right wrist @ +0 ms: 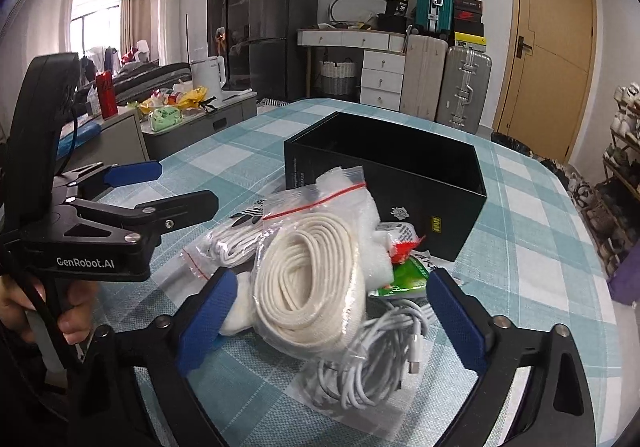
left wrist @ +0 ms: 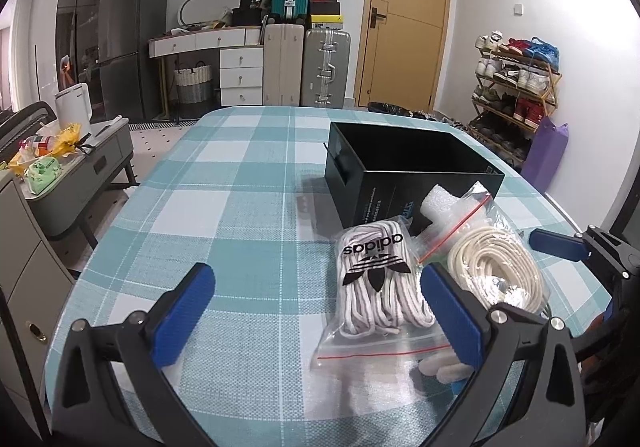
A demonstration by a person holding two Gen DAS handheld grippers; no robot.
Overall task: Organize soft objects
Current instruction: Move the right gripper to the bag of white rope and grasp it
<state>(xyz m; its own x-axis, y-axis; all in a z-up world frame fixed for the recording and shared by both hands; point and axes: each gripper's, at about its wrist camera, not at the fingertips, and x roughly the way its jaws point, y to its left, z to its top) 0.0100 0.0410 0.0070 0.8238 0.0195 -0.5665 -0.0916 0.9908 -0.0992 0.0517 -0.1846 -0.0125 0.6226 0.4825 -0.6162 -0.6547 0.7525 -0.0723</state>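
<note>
An open black box (left wrist: 412,171) stands on the checked tablecloth (left wrist: 224,207); it also shows in the right wrist view (right wrist: 400,183). In front of it lies a pile of soft items: a zip bag of white adidas laces (left wrist: 380,283), a bagged coil of cream strap (left wrist: 496,275) (right wrist: 312,287), white foam (left wrist: 440,207), a bagged white cable (right wrist: 376,359) and a green packet (right wrist: 408,279). My left gripper (left wrist: 320,315) is open, just left of the laces bag. My right gripper (right wrist: 332,319) is open, its fingers on either side of the strap coil.
A grey side cabinet (left wrist: 80,175) with snacks and a kettle stands left of the table. Suitcases (left wrist: 304,63), white drawers and a yellow door are behind. A shoe rack (left wrist: 516,87) is at the right. The left gripper shows in the right wrist view (right wrist: 132,187).
</note>
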